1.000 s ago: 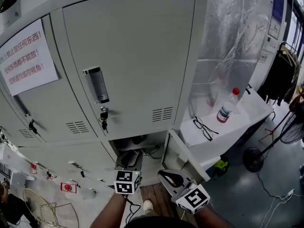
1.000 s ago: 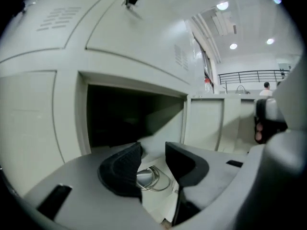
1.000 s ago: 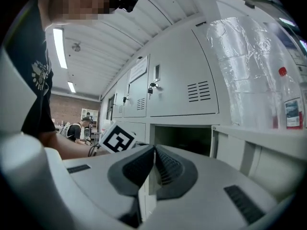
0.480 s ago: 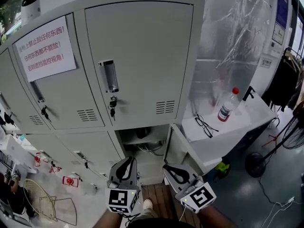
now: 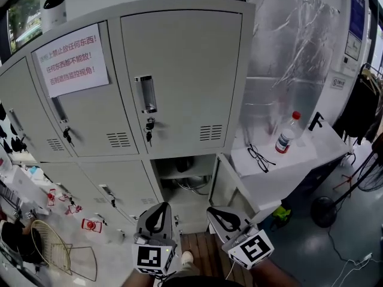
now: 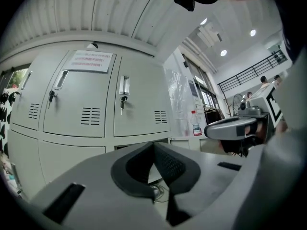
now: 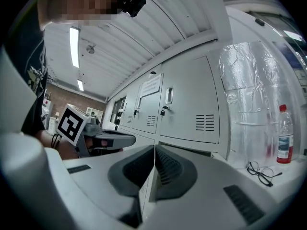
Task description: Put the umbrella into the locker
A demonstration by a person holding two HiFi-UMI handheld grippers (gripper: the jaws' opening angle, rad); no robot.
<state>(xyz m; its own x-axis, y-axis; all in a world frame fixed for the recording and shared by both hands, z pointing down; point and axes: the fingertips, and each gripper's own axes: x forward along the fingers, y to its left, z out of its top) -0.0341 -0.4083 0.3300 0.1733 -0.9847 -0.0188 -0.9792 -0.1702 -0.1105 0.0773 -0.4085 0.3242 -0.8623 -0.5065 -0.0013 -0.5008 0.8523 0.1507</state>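
The grey locker bank fills the head view, and one low compartment (image 5: 184,178) stands open with its door (image 5: 226,189) swung out to the right. A dark thing (image 5: 183,164) and some cables lie inside it; I cannot tell whether that is the umbrella. My left gripper (image 5: 161,207) is held in front of and below the opening, shut and empty; its pads meet (image 6: 154,145) with nothing between them. My right gripper (image 5: 212,210) is beside it near the open door, also shut and empty (image 7: 154,147).
A white table (image 5: 299,160) at the right carries a red-capped bottle (image 5: 285,133) and a pair of glasses (image 5: 257,159). A fan base (image 5: 323,211) stands on the floor beyond. At the lower left is a wire basket (image 5: 54,253). A paper sign (image 5: 72,58) hangs on an upper locker door.
My left gripper has drawn back from the open compartment's mouth and its jaws have shut. The right gripper moved only slightly. The head view has swung, showing more lockers at the left.
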